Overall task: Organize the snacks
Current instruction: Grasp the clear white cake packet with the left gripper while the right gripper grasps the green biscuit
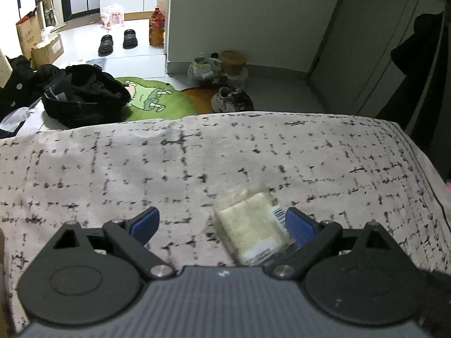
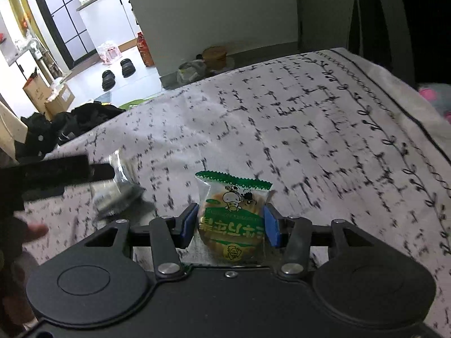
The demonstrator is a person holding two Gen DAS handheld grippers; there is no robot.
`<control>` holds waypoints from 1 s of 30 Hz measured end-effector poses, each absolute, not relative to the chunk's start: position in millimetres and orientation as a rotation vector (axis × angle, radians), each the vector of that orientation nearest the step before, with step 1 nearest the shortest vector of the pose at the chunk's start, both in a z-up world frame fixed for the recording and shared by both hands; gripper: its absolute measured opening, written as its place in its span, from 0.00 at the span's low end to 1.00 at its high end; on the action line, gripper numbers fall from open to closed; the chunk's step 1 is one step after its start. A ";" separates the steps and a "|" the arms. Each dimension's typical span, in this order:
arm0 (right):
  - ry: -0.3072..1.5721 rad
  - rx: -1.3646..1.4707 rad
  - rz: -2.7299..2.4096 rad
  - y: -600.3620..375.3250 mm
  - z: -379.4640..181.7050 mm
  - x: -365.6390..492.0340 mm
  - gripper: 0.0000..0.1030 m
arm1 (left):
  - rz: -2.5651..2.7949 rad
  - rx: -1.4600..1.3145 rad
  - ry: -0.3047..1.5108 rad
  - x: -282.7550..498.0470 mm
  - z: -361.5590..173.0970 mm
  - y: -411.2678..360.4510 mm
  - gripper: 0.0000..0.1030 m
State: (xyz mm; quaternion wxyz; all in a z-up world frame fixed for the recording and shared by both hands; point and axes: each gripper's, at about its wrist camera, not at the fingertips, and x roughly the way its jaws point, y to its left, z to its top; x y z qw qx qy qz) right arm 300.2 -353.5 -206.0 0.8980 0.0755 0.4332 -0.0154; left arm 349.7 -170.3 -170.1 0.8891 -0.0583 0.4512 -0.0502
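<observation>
Looking along our left gripper (image 1: 222,225), we see wide jaws and a pale snack (image 1: 251,225) touching only the right one, over the bed (image 1: 197,163). Our right gripper (image 2: 229,221) squeezes a green cake pack (image 2: 232,219).

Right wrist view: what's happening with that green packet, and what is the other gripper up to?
The right gripper is clamped on a green-and-white snack packet above the patterned cloth. The left gripper is open; a clear pack of pale wafers lies beside its right finger, not gripped between the two.
</observation>
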 end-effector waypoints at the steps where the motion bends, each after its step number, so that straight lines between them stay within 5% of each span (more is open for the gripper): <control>1: 0.894 0.145 -0.039 -352.0 -206.3 297.7 0.47 | -0.100 -0.118 0.933 350.8 -169.8 -172.4 0.93; 14: 0.918 0.179 -0.095 -348.6 -206.0 282.2 0.48 | -0.022 -0.033 1.001 357.4 -188.3 -183.5 0.92; 16: 0.915 0.182 -0.099 -349.7 -206.0 281.7 0.48 | -0.024 -0.028 0.994 352.6 -187.6 -177.7 0.86; 18: 0.915 0.185 -0.102 -349.9 -206.2 281.8 0.48 | -0.028 -0.031 1.001 349.8 -188.4 -173.1 0.68; 22: 0.915 0.182 -0.116 -347.1 -204.9 282.1 0.47 | -0.061 -0.042 0.991 345.3 -187.7 -168.1 0.47; 30: 0.912 0.218 -0.130 -346.9 -200.7 280.6 0.47 | -0.099 -0.074 0.984 334.0 -185.3 -156.7 0.45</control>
